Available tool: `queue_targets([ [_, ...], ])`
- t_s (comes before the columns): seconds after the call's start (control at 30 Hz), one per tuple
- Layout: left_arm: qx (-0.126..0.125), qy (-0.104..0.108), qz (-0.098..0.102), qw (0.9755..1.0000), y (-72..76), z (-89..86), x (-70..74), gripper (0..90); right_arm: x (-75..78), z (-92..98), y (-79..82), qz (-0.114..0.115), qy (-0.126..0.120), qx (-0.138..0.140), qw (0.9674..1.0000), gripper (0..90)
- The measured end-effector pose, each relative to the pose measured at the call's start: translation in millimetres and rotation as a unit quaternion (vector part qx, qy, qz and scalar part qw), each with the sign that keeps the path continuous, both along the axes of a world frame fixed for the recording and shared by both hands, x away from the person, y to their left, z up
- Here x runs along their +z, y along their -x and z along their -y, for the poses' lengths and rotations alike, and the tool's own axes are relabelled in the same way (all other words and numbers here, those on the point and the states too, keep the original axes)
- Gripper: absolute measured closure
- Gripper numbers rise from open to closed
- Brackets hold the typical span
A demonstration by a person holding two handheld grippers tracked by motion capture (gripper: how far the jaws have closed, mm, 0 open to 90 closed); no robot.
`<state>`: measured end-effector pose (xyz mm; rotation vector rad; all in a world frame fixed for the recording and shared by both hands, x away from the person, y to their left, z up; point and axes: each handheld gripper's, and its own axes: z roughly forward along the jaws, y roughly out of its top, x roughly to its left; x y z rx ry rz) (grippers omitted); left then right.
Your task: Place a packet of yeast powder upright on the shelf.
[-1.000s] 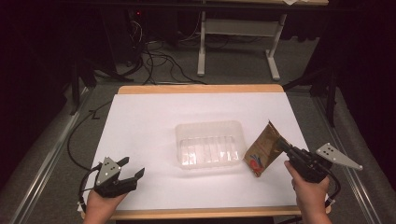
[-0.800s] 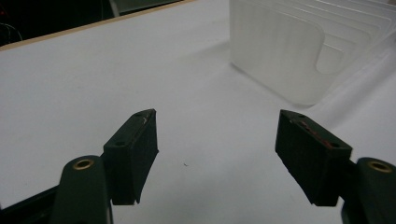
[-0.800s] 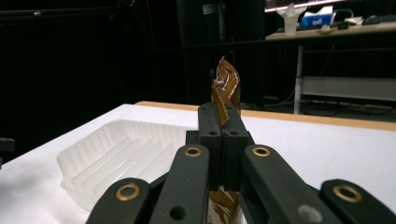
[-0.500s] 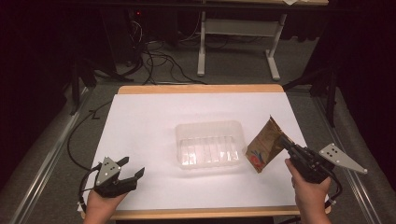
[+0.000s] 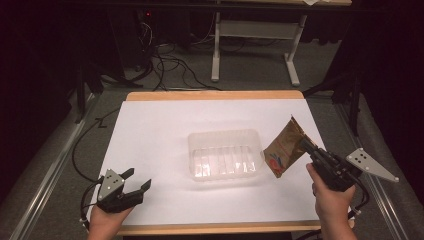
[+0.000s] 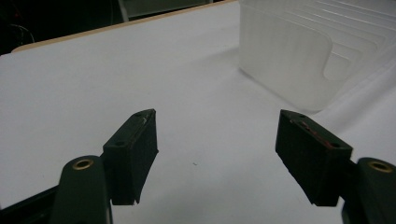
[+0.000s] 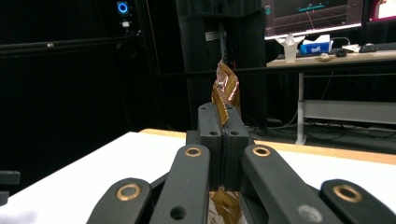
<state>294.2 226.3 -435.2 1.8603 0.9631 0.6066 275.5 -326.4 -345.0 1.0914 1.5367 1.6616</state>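
Observation:
A brown foil snack packet (image 5: 282,149) hangs in the air at the right of the table, just right of a clear plastic tray (image 5: 225,155). My right gripper (image 5: 306,145) is shut on the packet's right edge. In the right gripper view the two jaws press flat together with the crinkled packet (image 7: 225,91) sticking up between them. My left gripper (image 5: 136,181) rests near the table's front left corner, jaws wide apart over bare white table, nothing between them. In the left gripper view the tray (image 6: 299,51) stands ahead at the upper right of that gripper (image 6: 215,140).
The white table top (image 5: 160,130) has a wooden far edge and front edge. Cables and a white desk frame (image 5: 252,45) lie on the dark floor beyond. Metal rails run along both sides of the table.
The right gripper has lifted the packet a little higher off the table. The left gripper has stayed where it was.

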Motion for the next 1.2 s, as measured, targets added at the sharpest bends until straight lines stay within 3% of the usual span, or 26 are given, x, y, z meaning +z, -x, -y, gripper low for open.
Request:
queue_targets([
  [0.4, 0.006, 0.004, 0.001, 1.0, 2.7, -4.8, 0.8, 30.1, 22.5, -6.6, -9.9, 0.022, -0.026, 0.01, 0.9994, 90.0],
  [0.67, 0.011, 0.005, 0.005, 0.9999, 4.4, -7.5, 1.5, 30.1, 32.4, -23.9, -19.0, 0.024, -0.045, 0.027, 0.9984, 90.0],
  [0.9, 0.012, 0.006, 0.005, 0.9999, 7.8, -9.7, 2.0, 30.1, 25.2, -50.4, -34.0, 0.002, -0.056, 0.035, 0.9978, 90.0],
  [1.2, 0.014, 0.009, 0.008, 0.9998, 9.9, -12.1, 2.9, 30.1, 17.9, -84.0, -49.2, -0.021, -0.052, 0.045, 0.9974, 90.0],
])
